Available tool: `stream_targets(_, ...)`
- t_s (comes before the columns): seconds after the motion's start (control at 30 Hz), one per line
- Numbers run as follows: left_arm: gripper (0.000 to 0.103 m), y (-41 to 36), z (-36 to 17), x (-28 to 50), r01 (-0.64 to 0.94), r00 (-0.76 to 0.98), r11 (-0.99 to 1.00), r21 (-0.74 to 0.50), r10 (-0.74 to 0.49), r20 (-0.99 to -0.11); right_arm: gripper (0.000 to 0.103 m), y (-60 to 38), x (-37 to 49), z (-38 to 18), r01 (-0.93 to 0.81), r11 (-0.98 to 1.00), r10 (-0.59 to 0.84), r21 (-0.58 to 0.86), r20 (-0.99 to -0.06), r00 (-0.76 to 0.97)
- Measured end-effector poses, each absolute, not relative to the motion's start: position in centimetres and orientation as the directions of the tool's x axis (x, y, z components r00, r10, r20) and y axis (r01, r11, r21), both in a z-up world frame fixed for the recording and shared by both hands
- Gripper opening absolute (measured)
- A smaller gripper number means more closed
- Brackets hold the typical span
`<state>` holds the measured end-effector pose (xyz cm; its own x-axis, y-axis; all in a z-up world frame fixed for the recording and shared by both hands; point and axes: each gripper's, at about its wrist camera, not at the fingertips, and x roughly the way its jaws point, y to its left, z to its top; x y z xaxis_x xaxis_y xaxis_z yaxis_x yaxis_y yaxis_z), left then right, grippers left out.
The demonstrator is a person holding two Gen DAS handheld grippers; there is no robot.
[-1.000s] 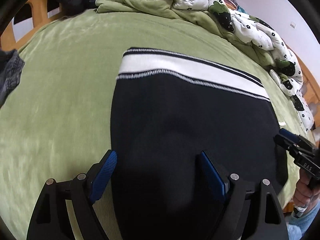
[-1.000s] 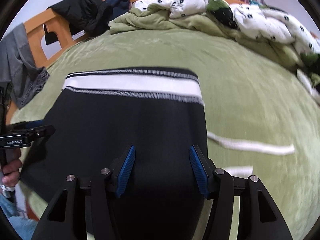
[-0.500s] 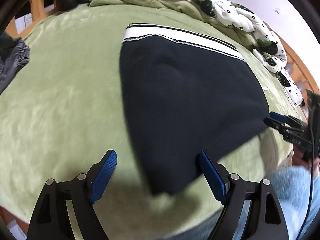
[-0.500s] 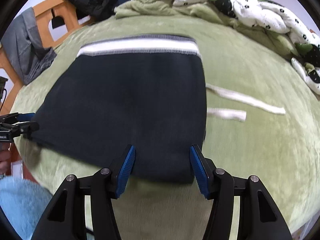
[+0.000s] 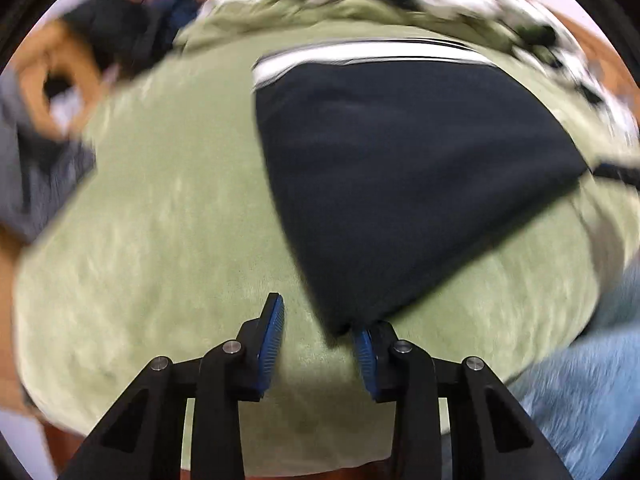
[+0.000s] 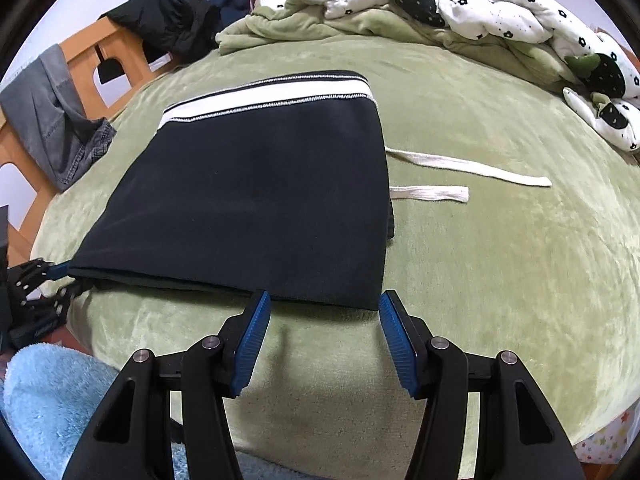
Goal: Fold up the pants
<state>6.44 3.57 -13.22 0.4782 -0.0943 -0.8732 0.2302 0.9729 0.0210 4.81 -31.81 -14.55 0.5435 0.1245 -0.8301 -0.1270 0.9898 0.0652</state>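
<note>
The black pants point(image 6: 256, 200) lie folded into a square on the green bed cover, white striped waistband point(image 6: 272, 94) at the far side; they also show, blurred, in the left wrist view point(image 5: 400, 168). Two white drawstrings point(image 6: 468, 168) stick out at the right. My right gripper point(image 6: 324, 320) is open and empty just short of the near edge. My left gripper point(image 5: 318, 332) is open at the near left corner, its right finger point(image 5: 366, 352) touching the corner. It also shows in the right wrist view point(image 6: 44, 280).
A rumpled green blanket and white flowered quilt point(image 6: 480, 12) lie along the far and right side. Dark jackets point(image 6: 168, 20) and grey jeans point(image 6: 52, 112) hang on the wooden bed frame at the left. My blue fleece clothing point(image 6: 52, 396) is at the near left.
Both grippers have pulled back from over the pants to the near edge. The left gripper's jaws have narrowed and it has swung to the left corner; its view is motion-blurred.
</note>
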Motion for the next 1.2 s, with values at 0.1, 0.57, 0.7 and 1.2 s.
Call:
stream_targets(0.1,0.034,5.4,-12.9,6.1,0.204,0.429,0.969,-0.139,-0.216,-0.877,0.056,-32.1,4.4,-13.8,-0.134,0.989,0.121,0.054,-0.82,0.559)
stream_targets(0.57,0.058,2.9,-8.5,10.1,0.221,0.529,0.944,-0.243,-0.326,-0.784,0.056,-30.8,9.6,-13.8,-0.169,0.978,0.198,0.124,-0.814,0.546)
stream_targets(0.7,0.071,0.5,-11.3,9.3,0.226,0.524,0.97,-0.089,-0.198,-0.828,0.056,-30.8,9.0,-16.3,-0.184,0.981,0.143,0.057,-0.856,0.497)
stream_targets(1.2,0.076,2.2,-2.7,3.6,0.174,0.604,0.951,-0.255,-0.307,-0.735,0.06,-30.4,2.2,-6.4,-0.086,0.99,0.139,0.11,-0.716,0.684)
